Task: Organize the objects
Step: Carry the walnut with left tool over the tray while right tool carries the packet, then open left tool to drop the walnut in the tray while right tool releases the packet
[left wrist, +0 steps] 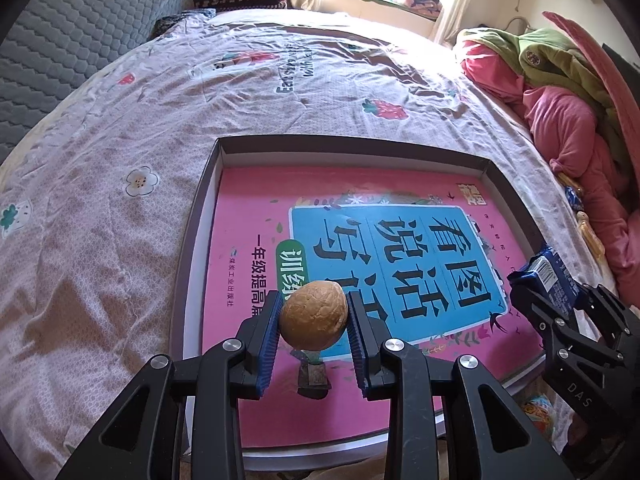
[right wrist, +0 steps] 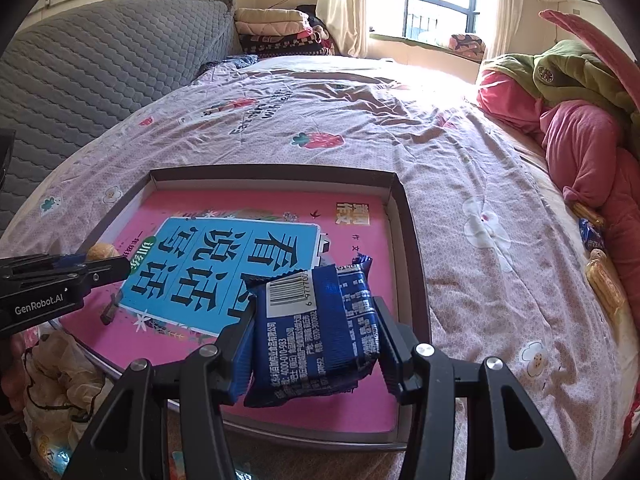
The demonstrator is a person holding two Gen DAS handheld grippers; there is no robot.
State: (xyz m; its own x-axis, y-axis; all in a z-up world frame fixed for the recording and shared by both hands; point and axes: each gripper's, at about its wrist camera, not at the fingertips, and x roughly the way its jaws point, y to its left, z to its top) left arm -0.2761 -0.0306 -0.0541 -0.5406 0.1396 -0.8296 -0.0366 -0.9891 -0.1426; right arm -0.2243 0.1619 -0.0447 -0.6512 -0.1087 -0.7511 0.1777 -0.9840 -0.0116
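A shallow dark box [left wrist: 352, 148] [right wrist: 276, 172] lies on the bed with a pink book [left wrist: 248, 240] [right wrist: 360, 408] flat inside it. My left gripper [left wrist: 313, 316] is shut on a brown walnut [left wrist: 313, 320], held just above the book's near part; its shadow falls on the cover. My right gripper [right wrist: 316, 336] is shut on a blue snack packet [right wrist: 316, 332], hanging over the box's near right corner. The right gripper with the blue snack packet [left wrist: 546, 276] shows at the right in the left wrist view. The left gripper [right wrist: 92, 264] with the walnut [right wrist: 102, 251] shows at the left in the right wrist view.
The bed's pink flowered sheet [left wrist: 120, 200] spreads around the box. A heap of pink and green bedding [right wrist: 572, 128] lies at the right, with several small snack wrappers [right wrist: 600, 276] beside it. A grey quilted headboard [right wrist: 100, 68] stands at the left. Bags [right wrist: 60, 380] sit below the bed's near edge.
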